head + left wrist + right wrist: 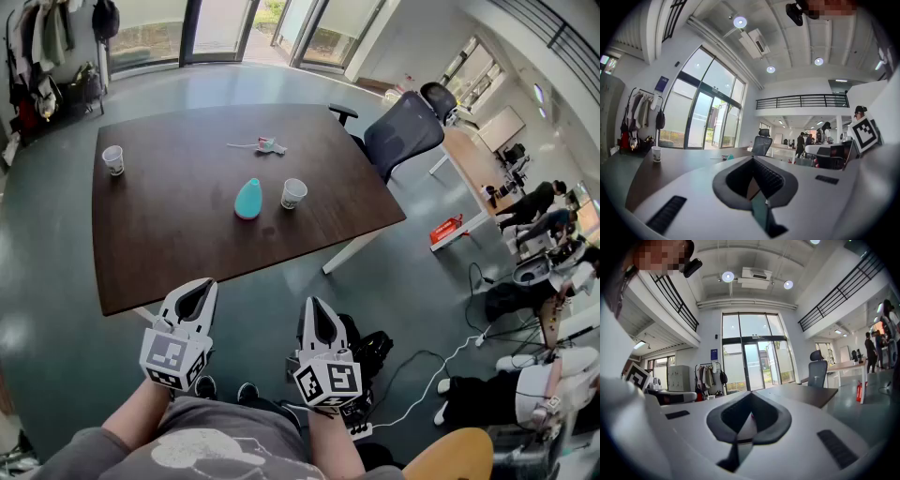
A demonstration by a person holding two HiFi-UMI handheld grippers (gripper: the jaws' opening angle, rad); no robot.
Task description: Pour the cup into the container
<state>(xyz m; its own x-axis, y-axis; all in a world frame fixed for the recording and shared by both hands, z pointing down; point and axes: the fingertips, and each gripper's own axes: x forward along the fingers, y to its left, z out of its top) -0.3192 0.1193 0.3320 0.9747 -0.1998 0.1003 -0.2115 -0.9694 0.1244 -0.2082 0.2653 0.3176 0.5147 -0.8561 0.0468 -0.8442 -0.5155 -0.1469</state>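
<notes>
Two tools, left tool and right tool, hang pressed together, empty; look-alike clear plastic cups on the dark wooden surface could invite a wrong pick.

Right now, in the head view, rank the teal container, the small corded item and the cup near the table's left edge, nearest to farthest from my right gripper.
From the right gripper:
1. teal container, middle of the table.
2. small corded item, beyond it, toward the far edge.
3. left cup, by the far left corner.
</notes>
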